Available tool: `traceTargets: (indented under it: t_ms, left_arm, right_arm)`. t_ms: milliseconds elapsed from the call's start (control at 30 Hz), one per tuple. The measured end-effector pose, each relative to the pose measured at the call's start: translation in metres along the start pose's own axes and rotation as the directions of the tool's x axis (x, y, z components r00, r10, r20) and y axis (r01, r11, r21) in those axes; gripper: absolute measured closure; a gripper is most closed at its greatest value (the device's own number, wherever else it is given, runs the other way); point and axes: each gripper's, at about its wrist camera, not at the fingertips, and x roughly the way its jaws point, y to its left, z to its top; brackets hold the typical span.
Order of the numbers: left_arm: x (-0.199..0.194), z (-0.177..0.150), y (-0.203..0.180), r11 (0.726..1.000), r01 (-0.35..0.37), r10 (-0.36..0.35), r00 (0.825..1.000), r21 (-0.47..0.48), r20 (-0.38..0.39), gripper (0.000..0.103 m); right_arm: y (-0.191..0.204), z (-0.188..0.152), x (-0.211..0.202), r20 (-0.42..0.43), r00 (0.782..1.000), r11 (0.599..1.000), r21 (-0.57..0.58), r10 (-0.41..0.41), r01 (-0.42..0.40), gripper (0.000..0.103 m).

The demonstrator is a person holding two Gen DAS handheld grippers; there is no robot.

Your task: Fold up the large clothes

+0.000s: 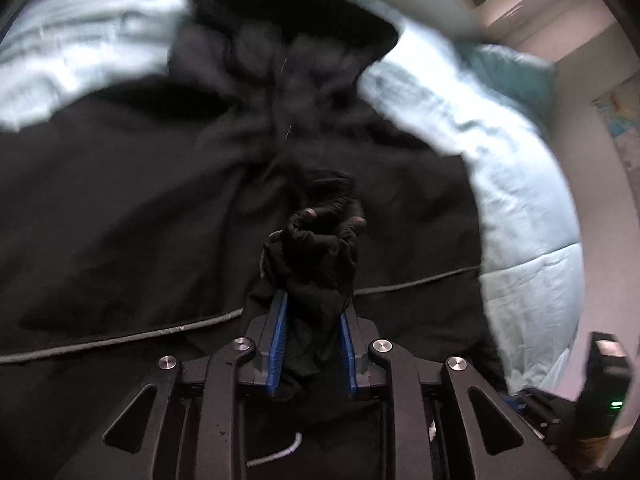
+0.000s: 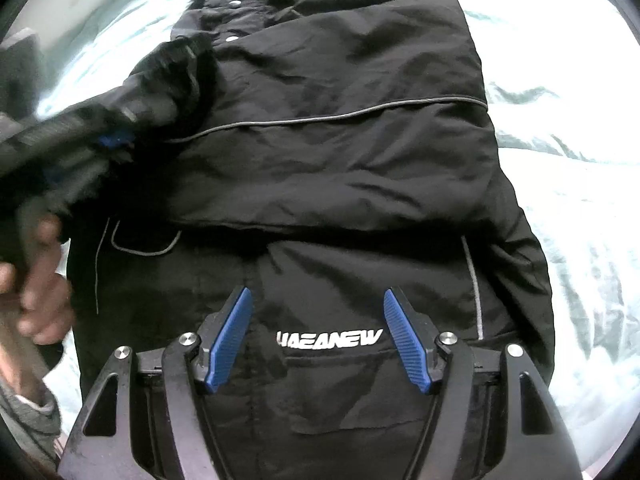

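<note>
A large black jacket (image 2: 340, 152) lies spread on the bed, its hood (image 1: 288, 12) at the far end and a white logo (image 2: 330, 339) near me. In the left wrist view my left gripper (image 1: 314, 300) is shut on a bunched black sleeve cuff (image 1: 320, 232), which fills the narrow gap between the blue pads (image 1: 280, 336). It hangs over the jacket's body. My right gripper (image 2: 317, 294) stands open just above the logo with nothing between its fingers. The right wrist view shows the left gripper (image 2: 108, 140) blurred at the left, carrying the sleeve (image 2: 172, 76).
A light blue quilt (image 2: 580, 200) covers the bed all around the jacket. A teal pillow (image 1: 512, 76) lies at the far right. A person's hand (image 2: 36, 280) holds the left tool. A black device with a green light (image 1: 608, 380) stands beside the bed.
</note>
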Motion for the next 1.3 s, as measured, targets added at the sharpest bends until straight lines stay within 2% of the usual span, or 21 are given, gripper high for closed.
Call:
traceTargets:
  t_ms: [100, 233, 300, 333, 467, 567, 700, 767, 867, 967, 1067, 1200, 1300]
  left_arm:
    - [0.009, -0.004, 0.002, 0.999, 0.015, -0.015, 1.0, -0.034, -0.019, 0.077]
    - [-0.003, -0.008, 0.003, 0.99, 0.13, -0.136, 0.986, -0.062, -0.097, 0.057]
    - [-0.016, -0.015, 0.003, 0.977, 0.194, -0.202, 0.974, -0.083, -0.1, 0.056]
    - [-0.024, -0.019, 0.003, 0.977, 0.202, -0.209, 0.973, -0.075, -0.101, 0.056]
    - [-0.058, -0.037, 0.013, 0.984, 0.158, -0.164, 0.984, -0.079, -0.074, 0.056]
    - [-0.087, -0.045, 0.031, 0.989, 0.114, -0.119, 0.992, -0.099, -0.051, 0.056]
    - [-0.123, -0.048, 0.053, 0.99, 0.074, -0.073, 0.997, -0.123, 0.01, 0.056]
    - [-0.14, -0.045, 0.064, 0.988, 0.057, -0.05, 0.997, -0.142, 0.053, 0.056]
    - [-0.16, -0.037, 0.079, 0.985, -0.003, 0.022, 0.994, -0.17, 0.111, 0.056]
    - [-0.176, -0.027, 0.093, 0.979, -0.031, 0.067, 0.983, -0.202, 0.173, 0.056]
    - [-0.181, -0.014, 0.101, 0.976, -0.042, 0.087, 0.974, -0.216, 0.207, 0.056]
    - [-0.163, 0.001, 0.099, 0.981, -0.032, 0.072, 0.976, -0.193, 0.203, 0.056]
    - [-0.119, 0.014, 0.092, 0.985, -0.059, 0.081, 0.988, -0.165, 0.133, 0.056]
  right_arm:
    - [-0.006, 0.005, -0.005, 0.016, 1.0, 1.0, -0.023, 0.017, -0.017, 0.032]
    - [0.004, 0.022, -0.016, 0.075, 0.994, 0.995, -0.06, 0.078, -0.074, 0.032]
    - [0.012, 0.039, -0.024, 0.104, 0.985, 0.988, -0.076, 0.14, -0.132, 0.032]
    - [0.017, 0.045, -0.024, 0.111, 0.982, 0.986, -0.078, 0.156, -0.148, 0.032]
    - [0.043, 0.075, -0.01, 0.133, 0.968, 0.976, -0.09, 0.211, -0.2, 0.032]
    - [0.057, 0.093, 0.013, 0.104, 0.96, 0.965, -0.076, 0.259, -0.252, 0.032]
    - [0.073, 0.115, 0.049, 0.065, 0.962, 0.964, -0.038, 0.265, -0.263, 0.032]
    - [0.077, 0.118, 0.059, 0.049, 0.96, 0.961, -0.026, 0.276, -0.275, 0.057]
    - [0.087, 0.113, 0.047, 0.087, 0.966, 0.967, -0.086, 0.245, -0.238, 0.069]
    - [0.088, 0.104, 0.007, 0.182, 0.962, 0.974, -0.14, 0.202, -0.178, 0.072]
    - [0.07, 0.098, -0.041, 0.296, 0.945, 0.986, -0.131, 0.139, -0.104, 0.073]
    - [0.021, 0.094, -0.082, 0.374, 0.927, 0.997, -0.075, 0.02, 0.009, 0.073]
    - [-0.014, 0.093, -0.07, 0.349, 0.934, 0.994, -0.043, -0.077, 0.098, 0.073]
